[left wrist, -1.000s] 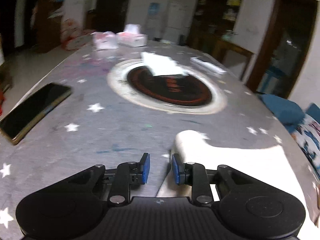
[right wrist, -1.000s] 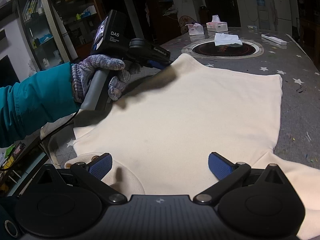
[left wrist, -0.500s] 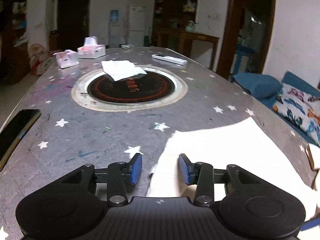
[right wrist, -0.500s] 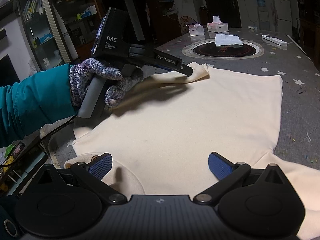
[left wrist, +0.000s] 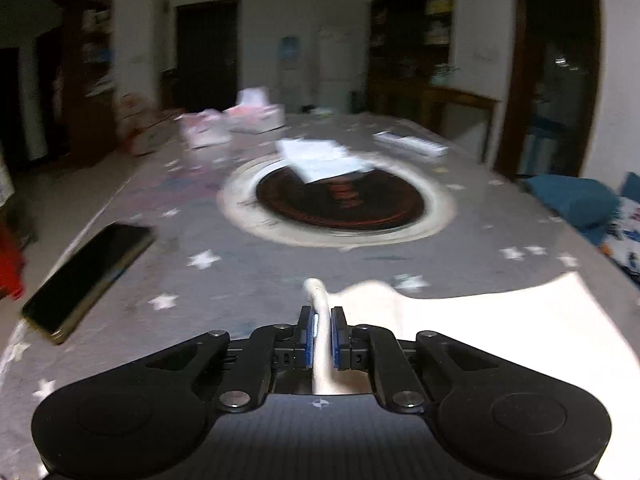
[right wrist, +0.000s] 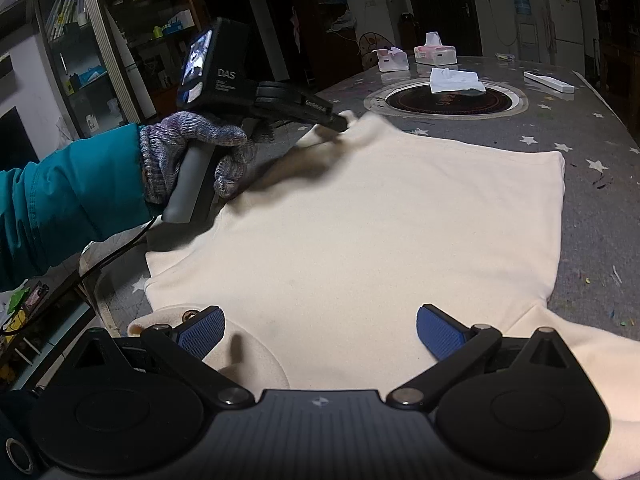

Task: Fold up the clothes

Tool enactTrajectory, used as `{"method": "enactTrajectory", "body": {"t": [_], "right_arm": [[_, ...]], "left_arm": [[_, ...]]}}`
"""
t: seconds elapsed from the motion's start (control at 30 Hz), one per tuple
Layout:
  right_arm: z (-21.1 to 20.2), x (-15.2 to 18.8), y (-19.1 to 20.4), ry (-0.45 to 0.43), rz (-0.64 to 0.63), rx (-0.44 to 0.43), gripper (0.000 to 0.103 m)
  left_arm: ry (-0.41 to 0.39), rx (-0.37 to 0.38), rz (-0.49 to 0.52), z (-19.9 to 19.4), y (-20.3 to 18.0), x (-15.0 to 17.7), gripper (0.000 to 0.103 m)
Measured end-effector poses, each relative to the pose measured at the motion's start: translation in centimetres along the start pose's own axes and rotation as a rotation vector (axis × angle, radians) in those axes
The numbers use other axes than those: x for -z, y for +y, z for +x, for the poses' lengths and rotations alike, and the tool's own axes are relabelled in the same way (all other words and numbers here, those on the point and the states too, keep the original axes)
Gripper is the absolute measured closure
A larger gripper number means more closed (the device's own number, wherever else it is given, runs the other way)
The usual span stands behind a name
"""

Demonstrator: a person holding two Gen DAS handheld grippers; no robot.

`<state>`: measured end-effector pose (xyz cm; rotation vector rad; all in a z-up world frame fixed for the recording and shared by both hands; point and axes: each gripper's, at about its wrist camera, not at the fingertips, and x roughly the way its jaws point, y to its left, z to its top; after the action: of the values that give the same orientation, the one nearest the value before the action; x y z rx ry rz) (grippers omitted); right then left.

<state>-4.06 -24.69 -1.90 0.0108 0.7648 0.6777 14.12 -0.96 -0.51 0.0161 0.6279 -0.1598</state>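
A cream garment [right wrist: 380, 220] lies spread flat on the grey star-patterned table [right wrist: 580, 128]. In the left wrist view my left gripper [left wrist: 322, 338] has its jaws closing on a raised fold of the cream garment [left wrist: 460, 320] at its far left corner, and the blue pads press on the cloth. The right wrist view shows that left gripper [right wrist: 340, 124] held by a gloved hand [right wrist: 192, 152], pinching the same corner. My right gripper [right wrist: 320, 326] hovers open over the garment's near edge, its blue pads wide apart with nothing gripped.
A black phone [left wrist: 88, 276] lies near the table's left edge. A round dark hotplate [left wrist: 340, 200] with a white tissue [left wrist: 320, 158] on it sits in the middle. Tissue boxes [left wrist: 256, 116] and a white remote [left wrist: 412, 144] rest at the far end. Shelves [right wrist: 100, 40] stand left.
My left gripper swung out over the table, came back to the garment's corner and closed on a fold of it. The right gripper has stayed still and open.
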Motion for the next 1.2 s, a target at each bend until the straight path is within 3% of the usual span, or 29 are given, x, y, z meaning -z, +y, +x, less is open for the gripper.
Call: {"method": "enactTrajectory", "body": {"t": [0.13,0.23,0.33,0.5,0.6,0.87,1.03,1.2], "right_arm": [[-0.1,0.1,-0.1,-0.001,0.002,0.0,0.0],[-0.2,0.0,-0.2,-0.001,0.013,0.0,0.0],[-0.7,0.0,-0.4,-0.006,0.046,-0.012,0.0],[-1.8,0.5,-1.0,-0.02,0.094,-0.001,0.0],[-3.2,0.7,-1.3,-0.049,0.108,0.011,0.0],[-6.7,1.5,-5.0,-0.125,0.227,0.162,0.0],[-7.0,1.8,-8.6,-0.115,0.314,0.248,0.0],[-7.8,2.2,-11.4,-0.196,0.425,0.277,0.0]], "left_arm": [[0.031,-0.048,-0.018,0.8,1.0,0.4,0.089],[0.03,-0.071,-0.028,0.5,1.2,0.3,0.08],[0.026,-0.078,-0.043,-0.3,0.9,0.0,0.08],[-0.002,0.0,-0.038,-3.3,-0.5,0.3,0.08],[-0.001,0.059,-0.001,-4.8,-1.9,1.5,0.069],[0.052,0.136,0.05,-6.5,-4.4,5.1,0.069],[0.046,0.126,0.056,-7.0,-4.7,5.9,0.065],[0.037,0.114,0.051,-7.1,-4.9,6.3,0.06]]}}
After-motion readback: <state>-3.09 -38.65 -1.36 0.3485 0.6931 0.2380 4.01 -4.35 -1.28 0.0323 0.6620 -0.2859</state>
